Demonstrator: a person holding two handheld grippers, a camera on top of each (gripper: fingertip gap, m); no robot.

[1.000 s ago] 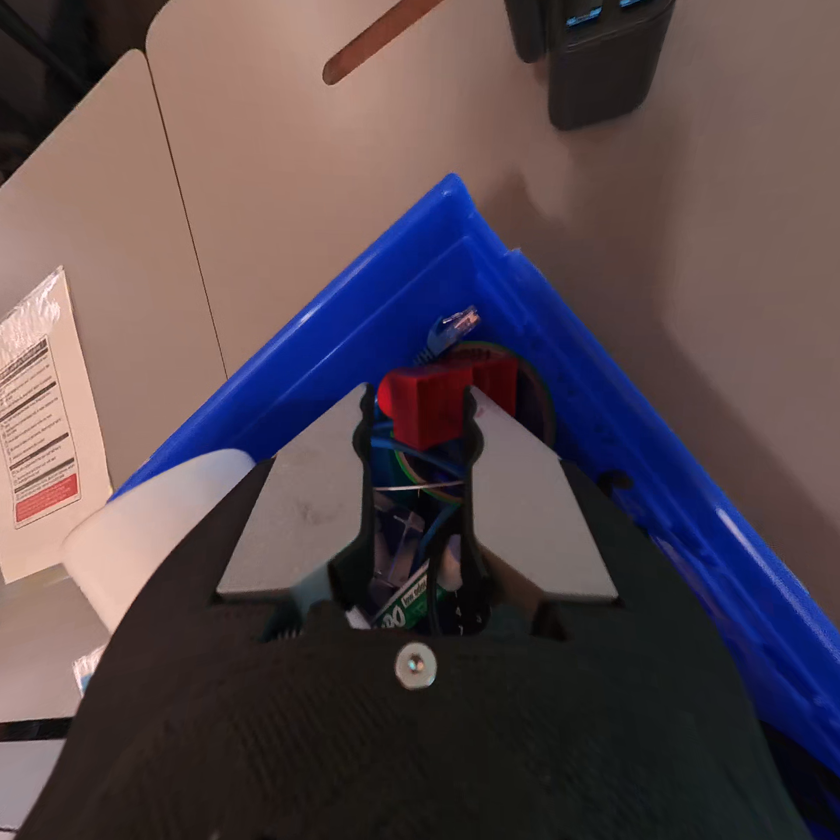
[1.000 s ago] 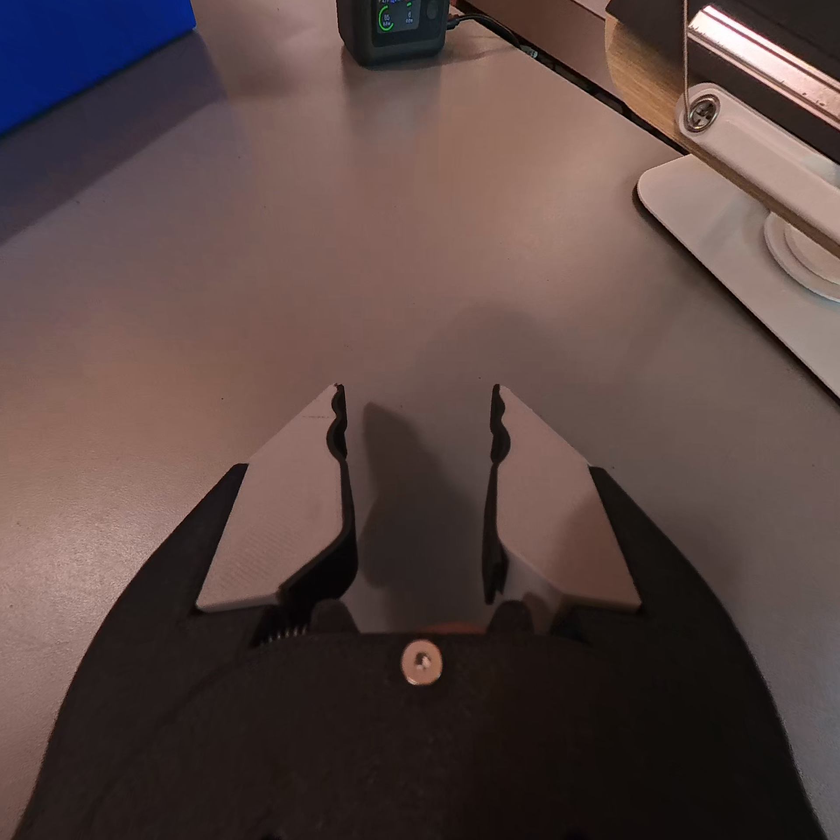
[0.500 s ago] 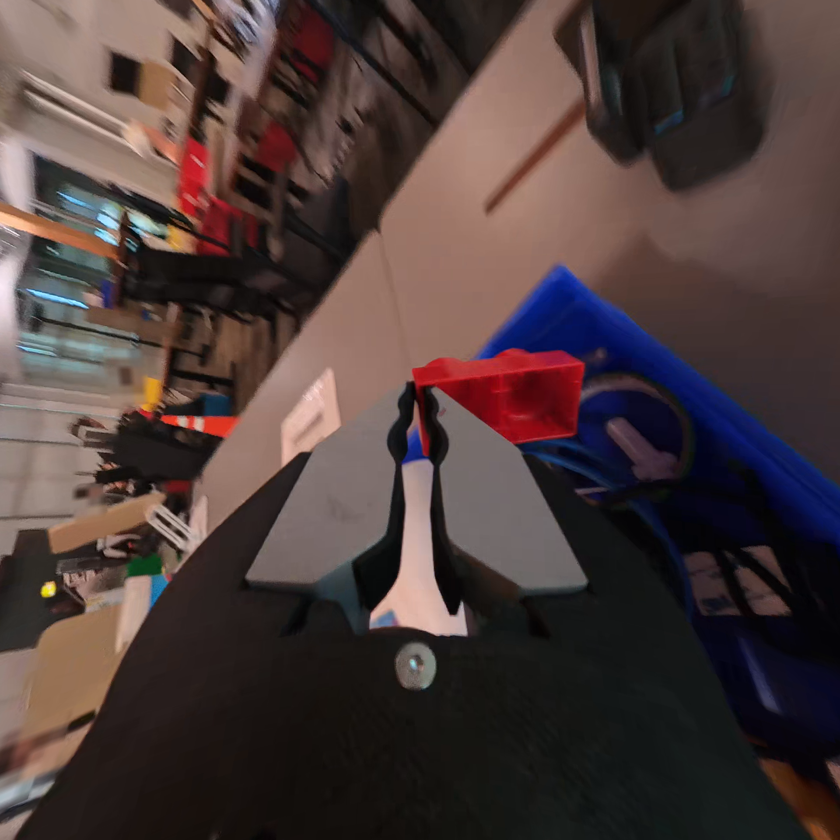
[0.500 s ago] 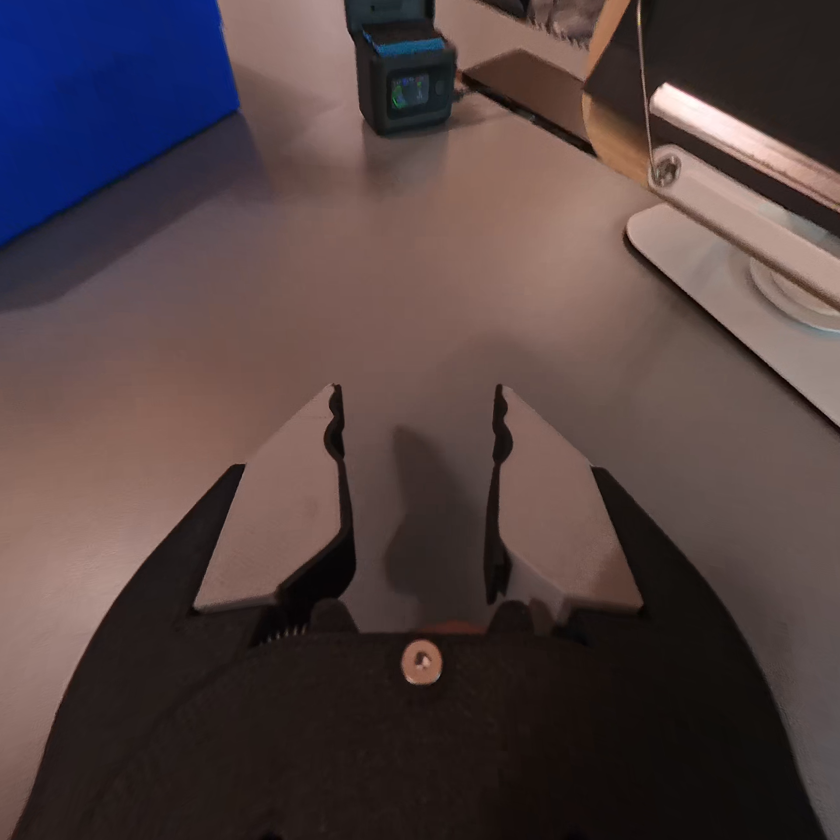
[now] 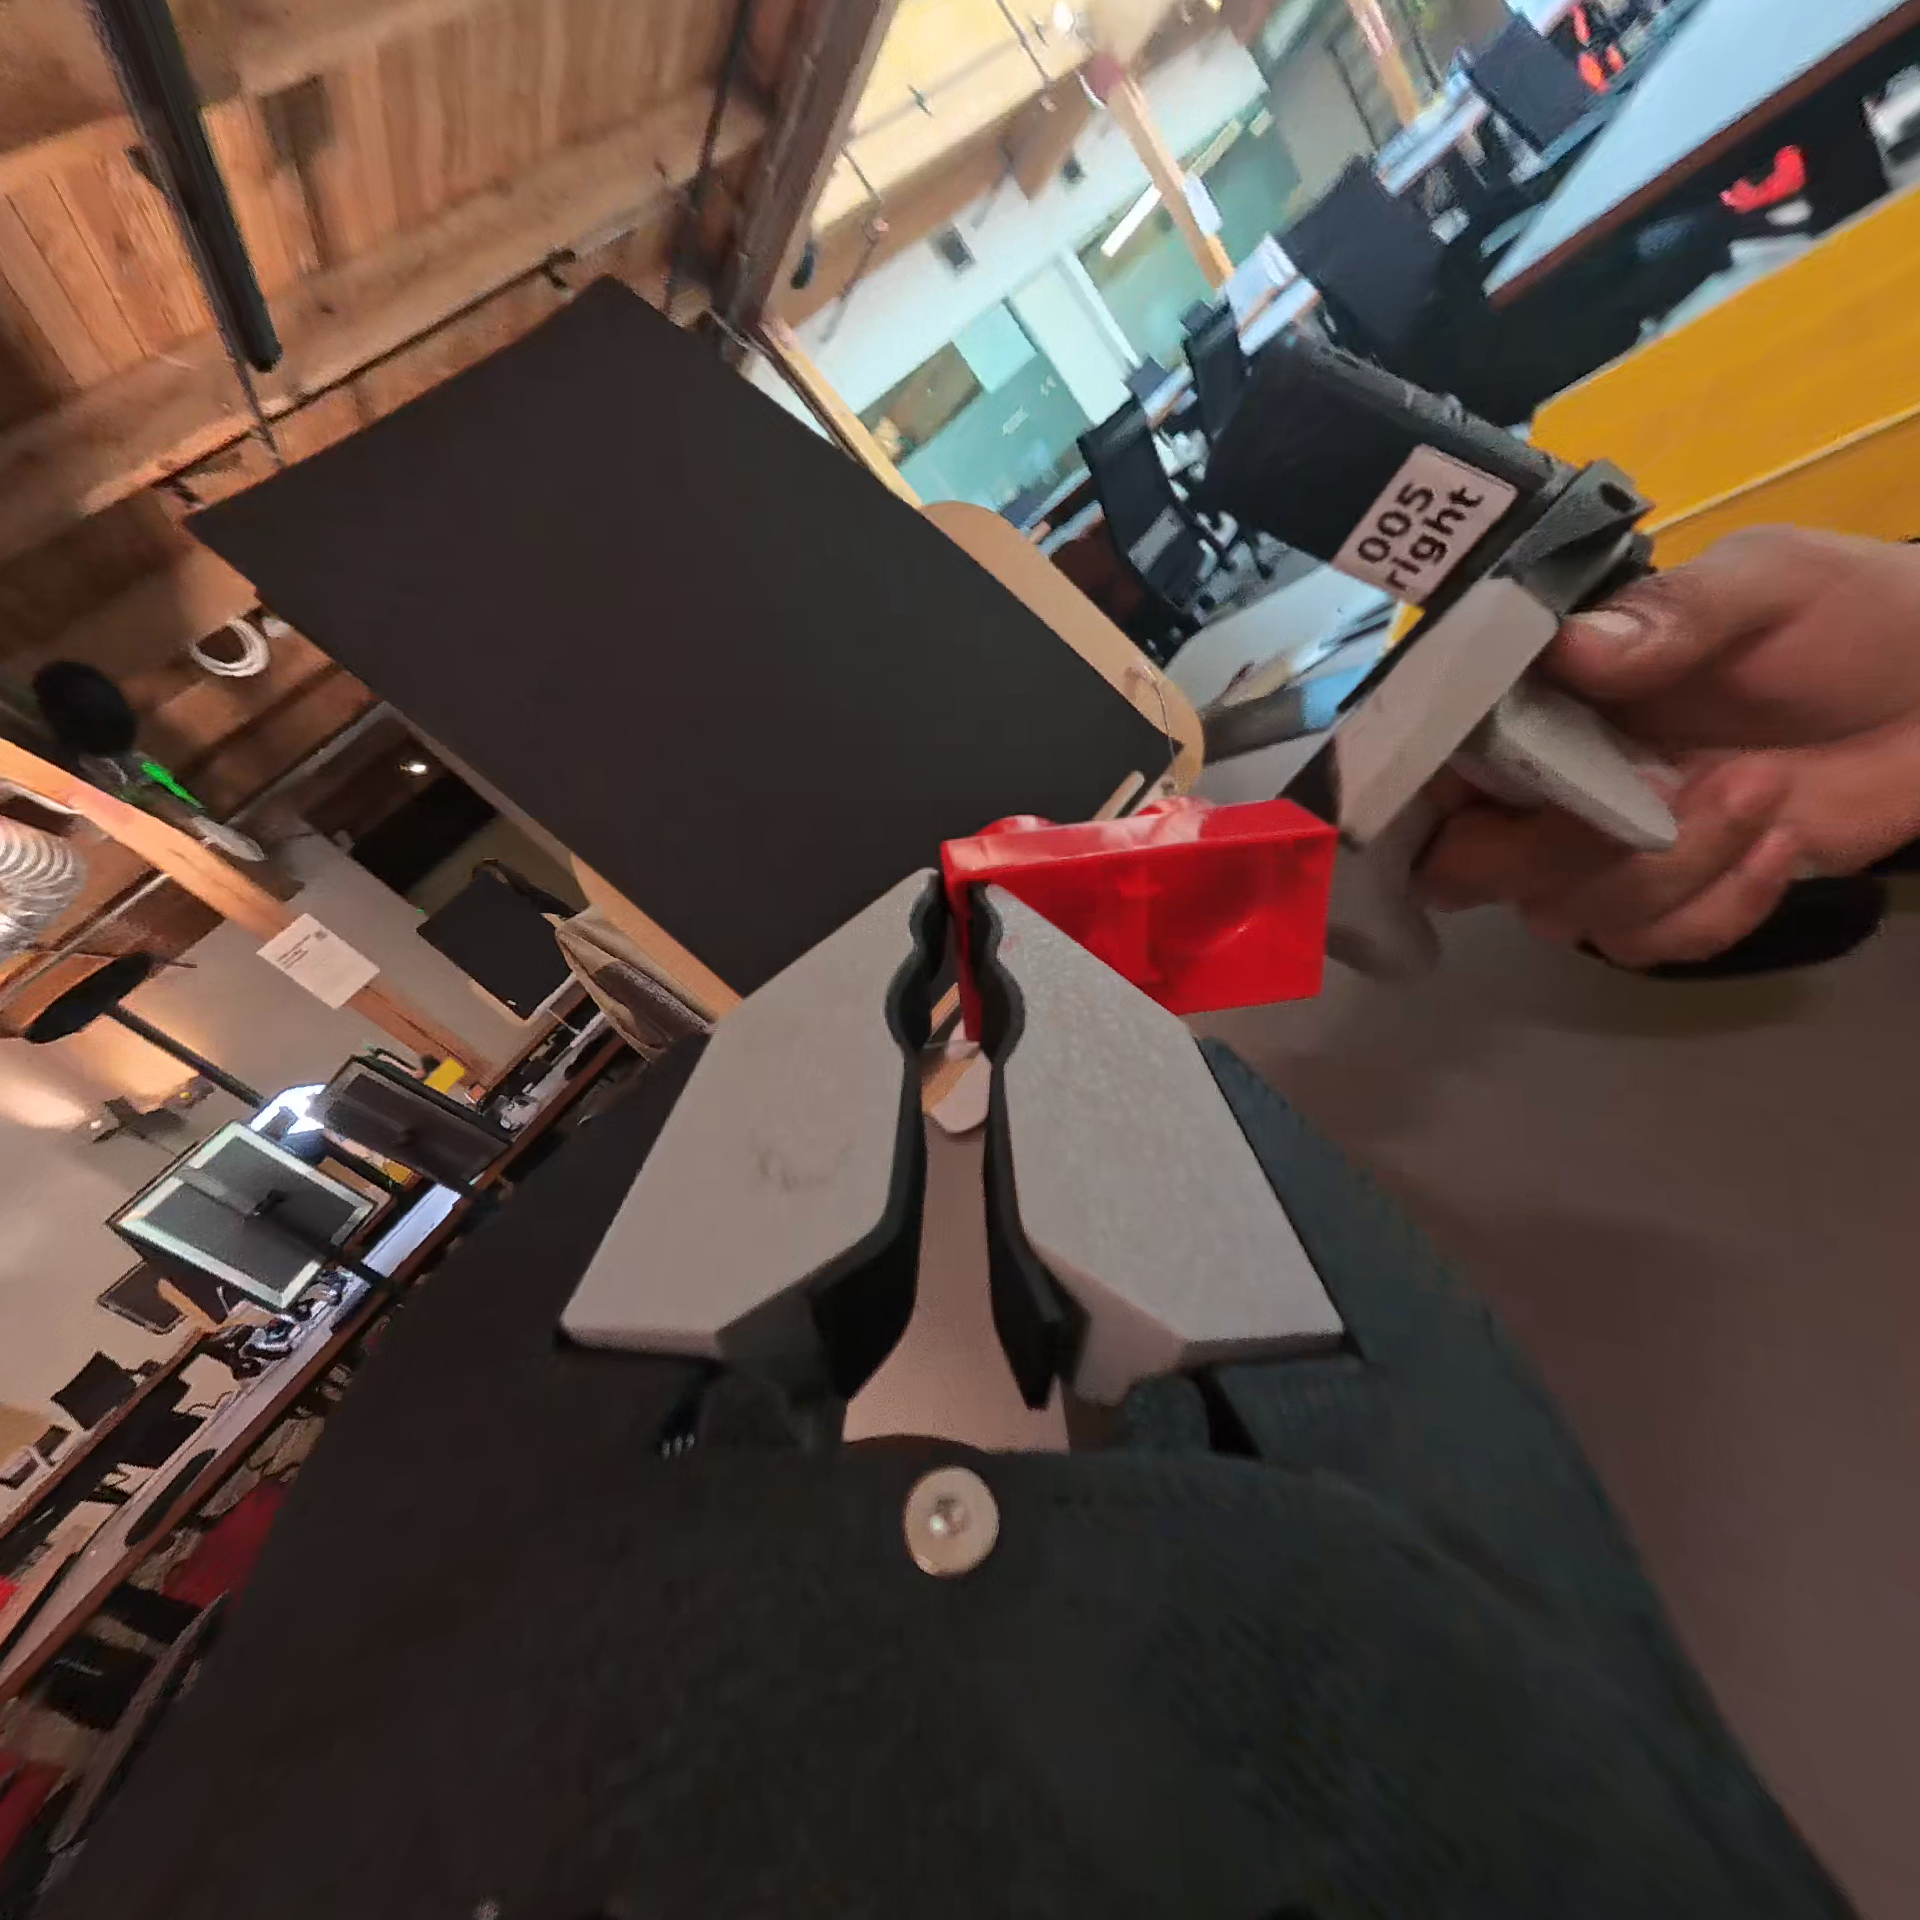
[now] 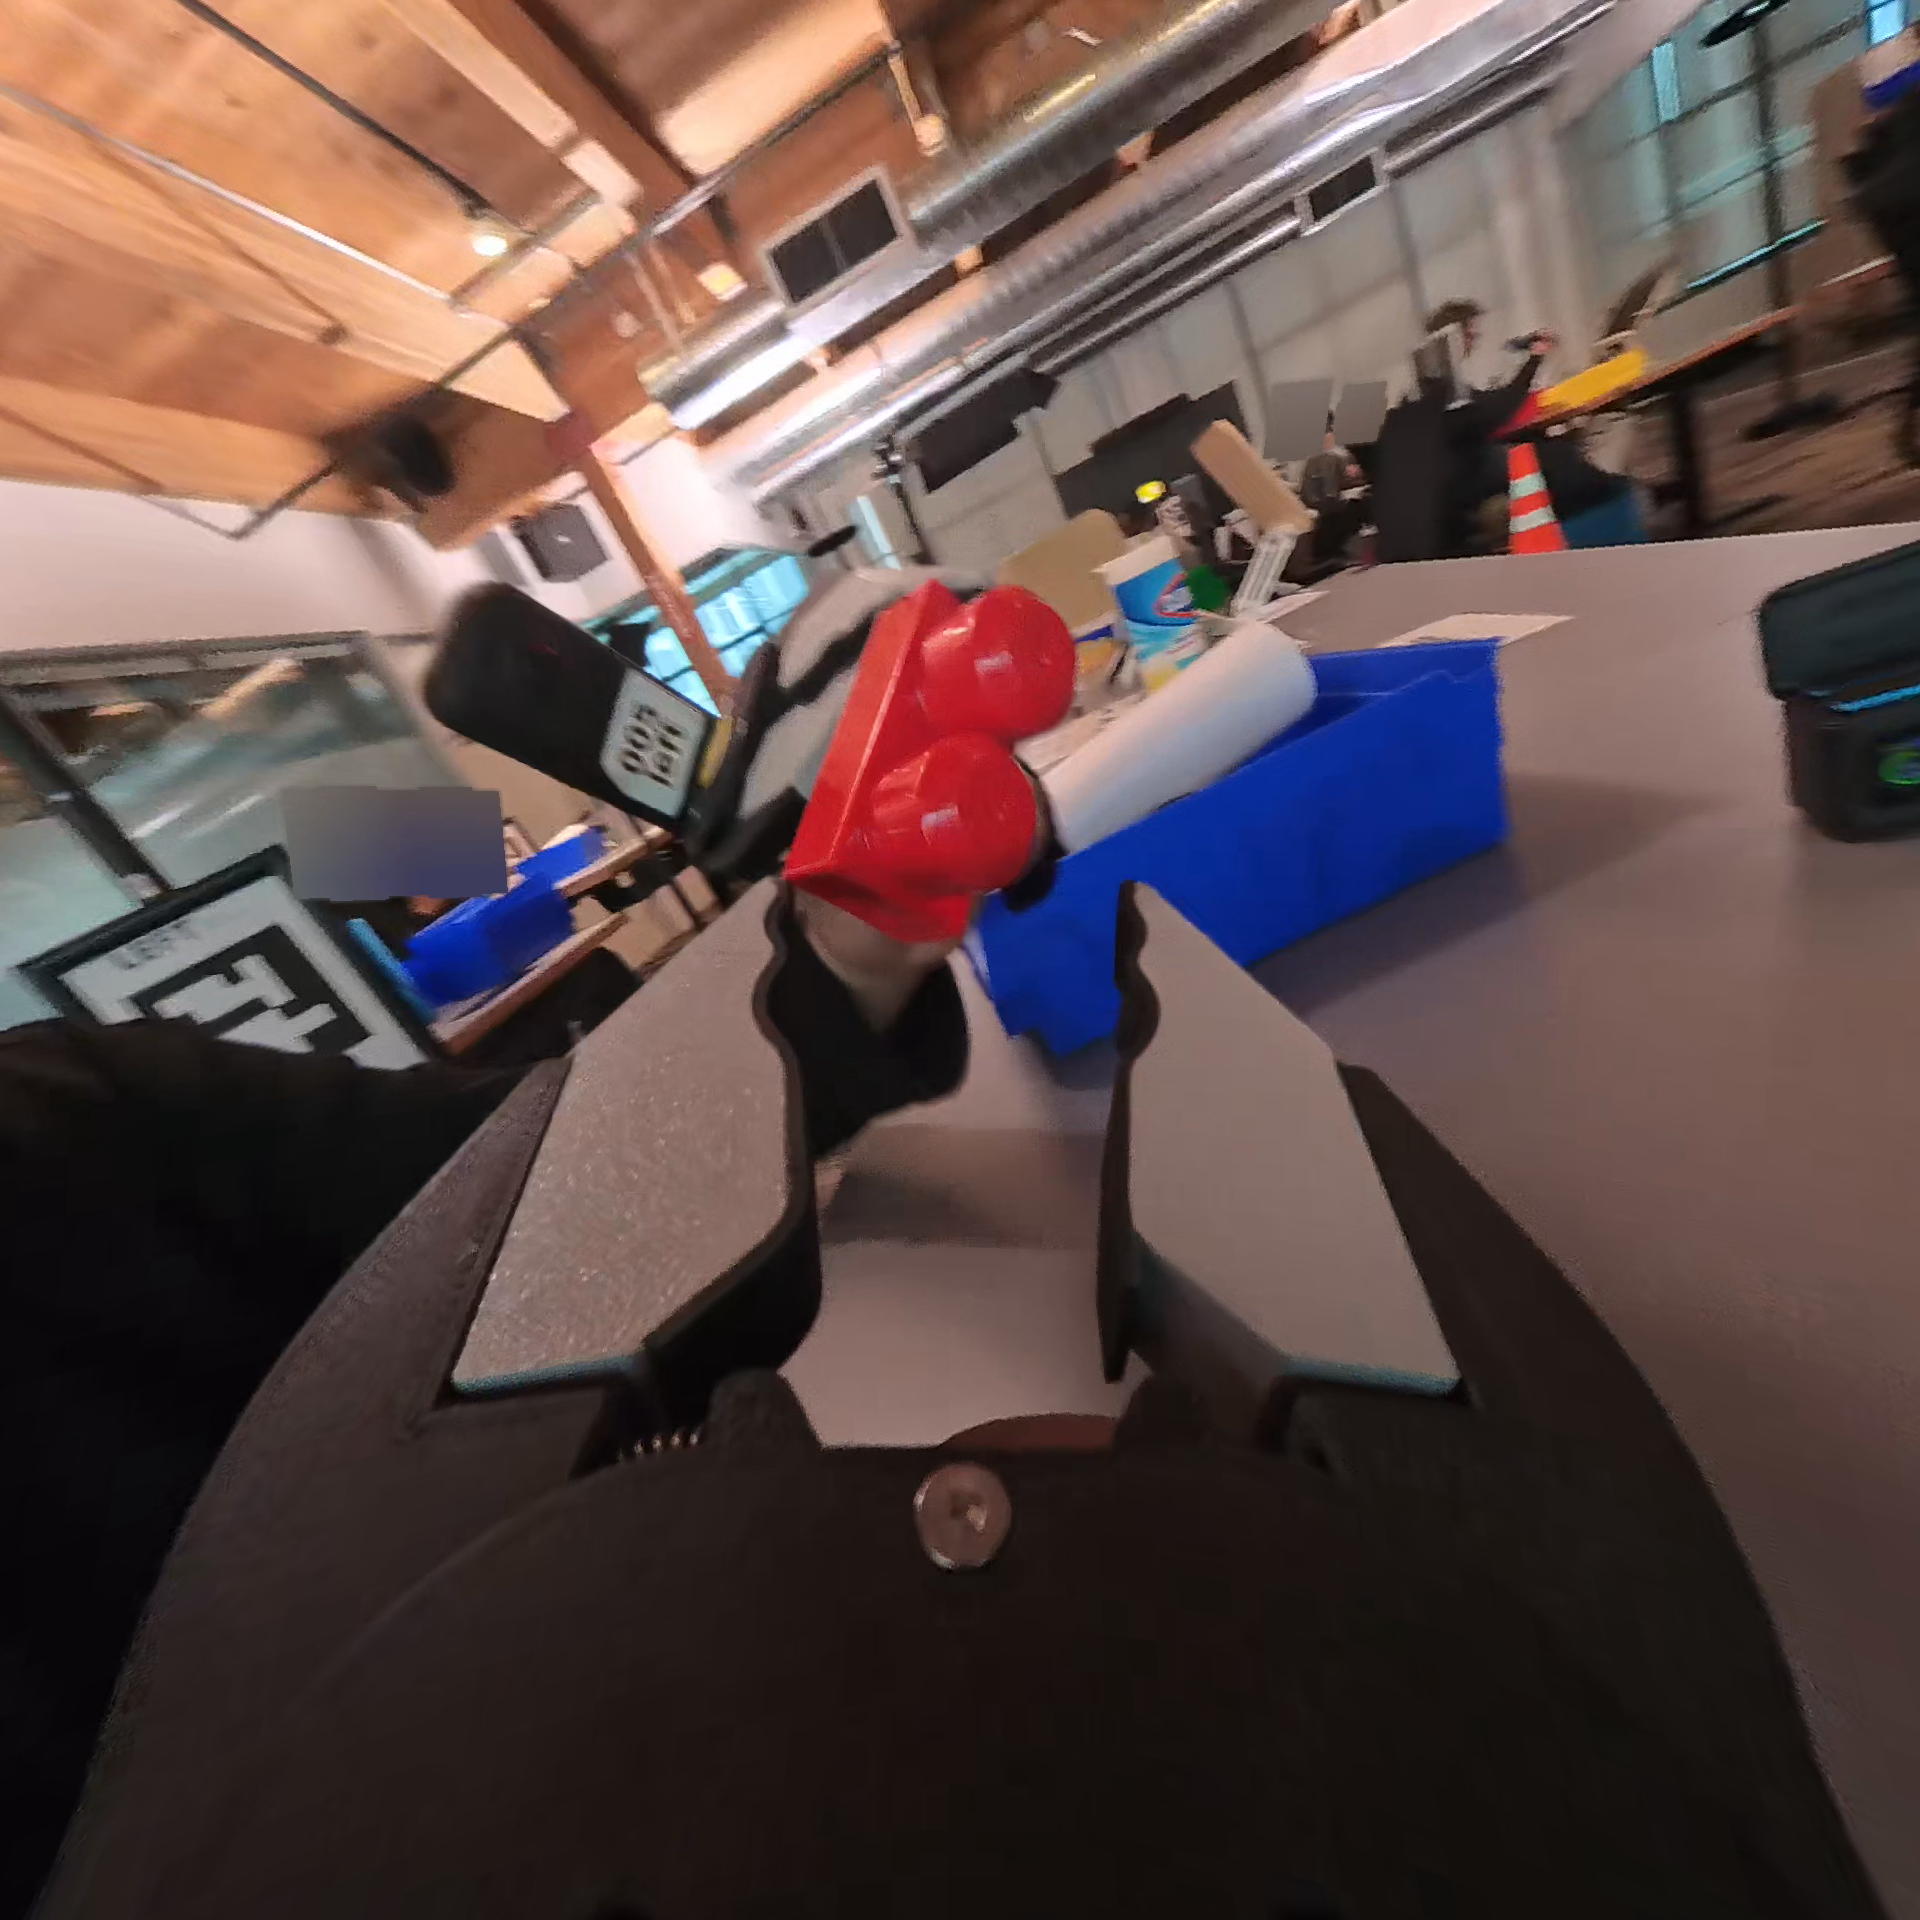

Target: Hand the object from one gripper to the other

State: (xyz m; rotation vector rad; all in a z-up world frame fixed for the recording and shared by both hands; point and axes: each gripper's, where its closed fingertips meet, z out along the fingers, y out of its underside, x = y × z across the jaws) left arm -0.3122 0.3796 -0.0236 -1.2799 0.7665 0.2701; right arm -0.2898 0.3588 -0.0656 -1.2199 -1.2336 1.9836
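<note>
My left gripper is shut on the thin edge of a red toy brick and holds it up in the air over the grey table. The brick sticks out to the right of the fingers. My right gripper shows in the left wrist view, held by a hand, its fingertips just right of the brick's far end. In the right wrist view my right gripper is open, and the red brick with two round studs faces it just beyond and above the fingertips. The left gripper body is behind the brick.
A blue bin holding a white roll stands on the grey table behind the brick. A small black device sits at the right. A dark monitor stands behind the left gripper. A person's hand holds the right gripper. About 6 cm separates my left fingertips from my right.
My left gripper lifted the red brick out of the blue bin and swung it right toward the right gripper. My right gripper rose from the table and turned to face the brick, staying open.
</note>
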